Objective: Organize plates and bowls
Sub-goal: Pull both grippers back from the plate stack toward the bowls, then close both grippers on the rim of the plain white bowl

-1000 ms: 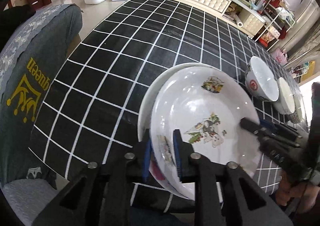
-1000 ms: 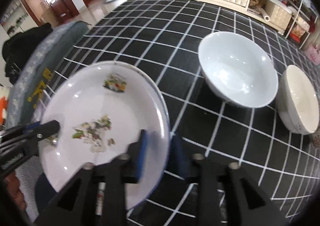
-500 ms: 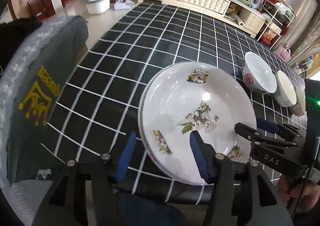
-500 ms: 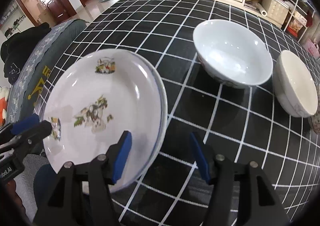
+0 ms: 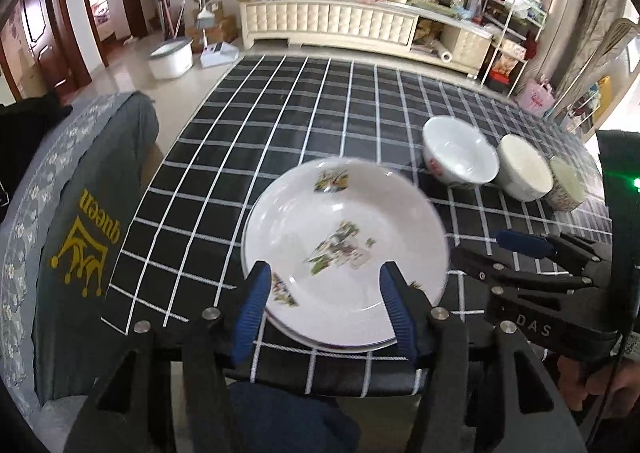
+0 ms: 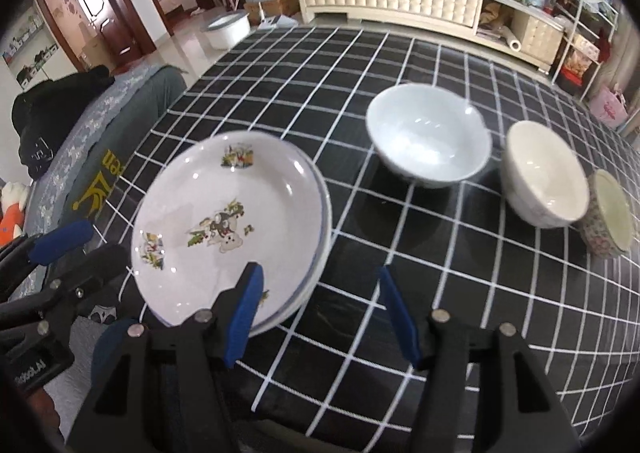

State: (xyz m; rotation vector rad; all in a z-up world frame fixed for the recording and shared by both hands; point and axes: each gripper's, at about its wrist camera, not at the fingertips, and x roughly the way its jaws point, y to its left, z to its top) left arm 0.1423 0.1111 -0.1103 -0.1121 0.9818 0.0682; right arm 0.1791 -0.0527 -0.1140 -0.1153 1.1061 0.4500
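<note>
Two white plates lie stacked near the table's front edge; the top plate (image 5: 344, 229) (image 6: 228, 213) carries cartoon prints. My left gripper (image 5: 322, 293) hovers open over the stack's near rim, its blue pads apart and touching nothing. My right gripper (image 6: 320, 293) is open too, above the stack's right edge and the cloth. Each gripper shows in the other's view: the right gripper (image 5: 480, 245) beside the plates, the left gripper (image 6: 80, 249) at their left. To the right stand a white bowl (image 6: 428, 141), a cream bowl (image 6: 544, 177) and a small patterned bowl (image 6: 612, 213) in a row.
A black tablecloth (image 5: 280, 113) with white grid lines covers the table. A chair with a grey cover (image 5: 80, 213) printed in yellow stands close at the left edge. A hand (image 5: 592, 381) holds the right gripper. A cream cabinet (image 5: 340, 21) lines the far wall.
Both grippers were shut on the top plate's rim a second ago. They let go, spread their jaws, then rose and drew back. The plate now rests on the lower plate.
</note>
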